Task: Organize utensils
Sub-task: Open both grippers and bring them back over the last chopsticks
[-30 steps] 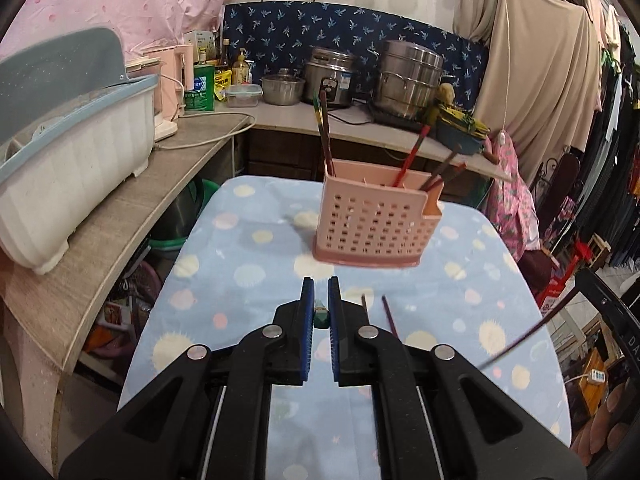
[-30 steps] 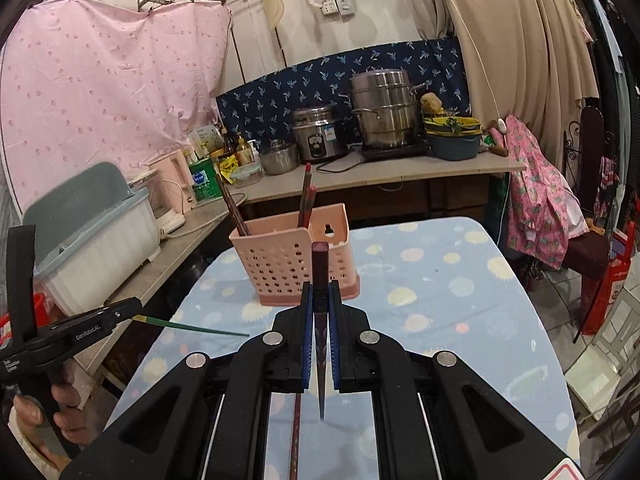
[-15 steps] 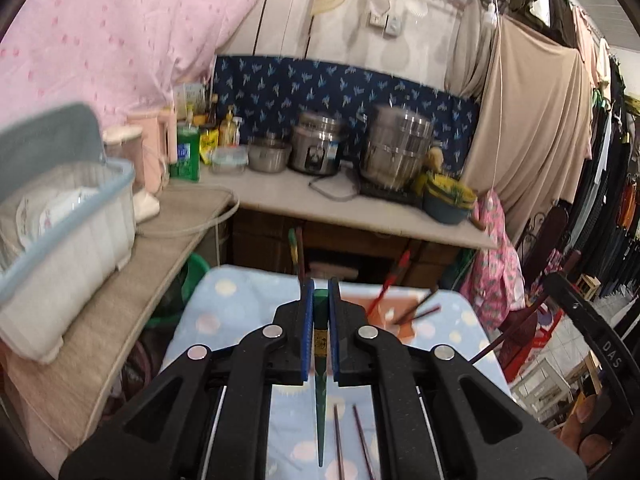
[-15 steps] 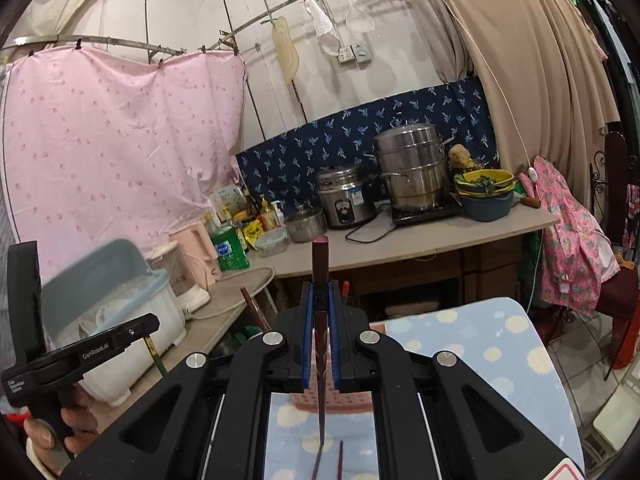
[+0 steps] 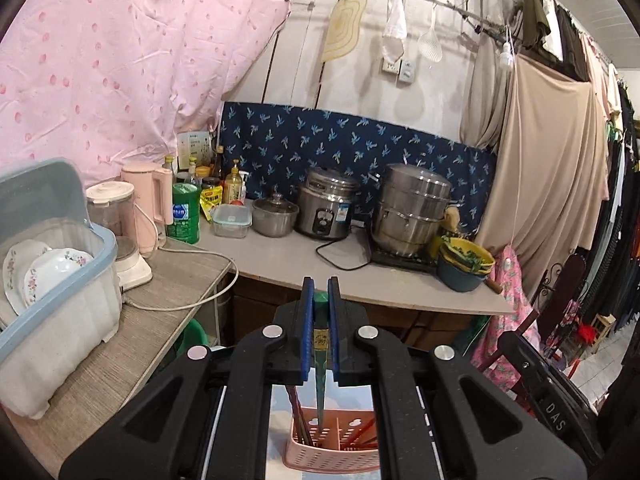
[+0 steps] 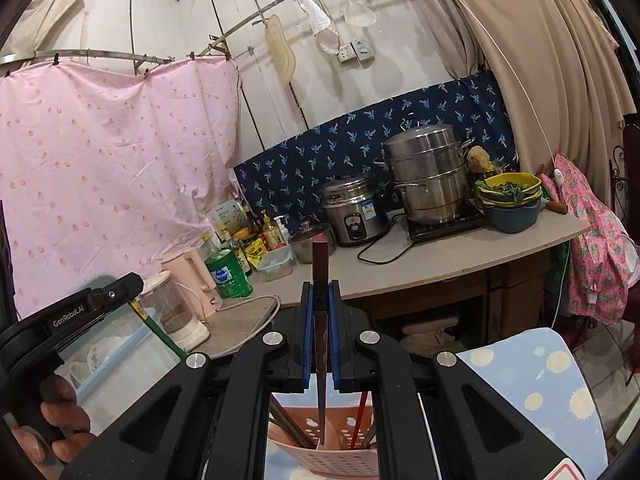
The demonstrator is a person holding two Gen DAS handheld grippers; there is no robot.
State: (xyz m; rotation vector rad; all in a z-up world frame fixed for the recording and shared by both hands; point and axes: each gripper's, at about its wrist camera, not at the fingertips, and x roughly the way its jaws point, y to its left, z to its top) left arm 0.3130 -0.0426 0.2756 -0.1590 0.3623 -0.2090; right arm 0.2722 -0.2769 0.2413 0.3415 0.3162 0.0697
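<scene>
My left gripper (image 5: 319, 292) is shut on a green chopstick (image 5: 320, 364) that hangs tip down over the pink perforated utensil basket (image 5: 332, 456). My right gripper (image 6: 320, 296) is shut on a dark red chopstick (image 6: 320, 320), also held upright, its tip inside the same pink basket (image 6: 332, 456). Several red and dark chopsticks stand in the basket. The left gripper (image 6: 80, 312) with its green chopstick (image 6: 156, 328) also shows at the left of the right wrist view.
The basket stands on a table with a blue dotted cloth (image 6: 532, 376). Behind is a counter (image 5: 304, 260) with a rice cooker (image 5: 326, 208), a steel steamer (image 5: 412, 208), bowls, bottles and a pink kettle. A dish bin with plates (image 5: 48, 280) sits at the left.
Both grippers have risen and tilted up, turning their chopsticks from lying flat to upright, tips down over the basket. The view has swung from the tabletop to the back wall.
</scene>
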